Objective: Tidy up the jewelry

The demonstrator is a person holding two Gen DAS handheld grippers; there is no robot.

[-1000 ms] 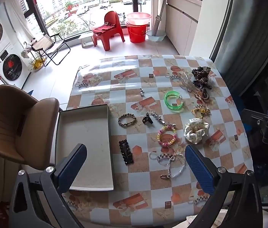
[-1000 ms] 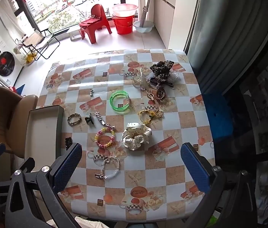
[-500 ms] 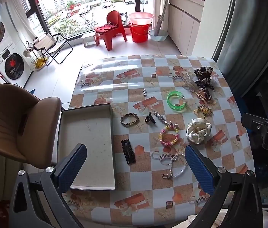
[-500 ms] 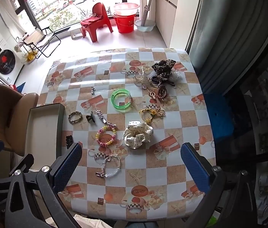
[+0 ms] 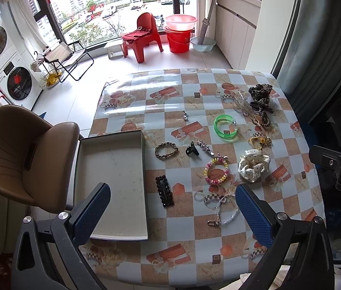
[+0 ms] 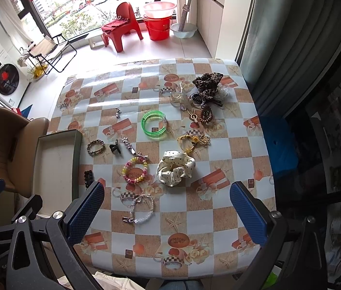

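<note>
My left tongs and right tongs gape wide, empty, above the table; jewelry lies scattered beside the empty box.

No legible text, labels or numbers anywhere, on table or jewelry alike.

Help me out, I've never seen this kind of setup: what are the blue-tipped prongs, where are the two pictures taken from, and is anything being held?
The prongs are two handheld grippers a person carries, each with a camera looking along its fingers. One picture is from the left gripper, the other from the right gripper. Both are open and hold nothing. Below is a table with a checked cloth. On it lie an open box, a green bangle, a beaded bracelet, a white scrunchie and a black hair clip.
</note>
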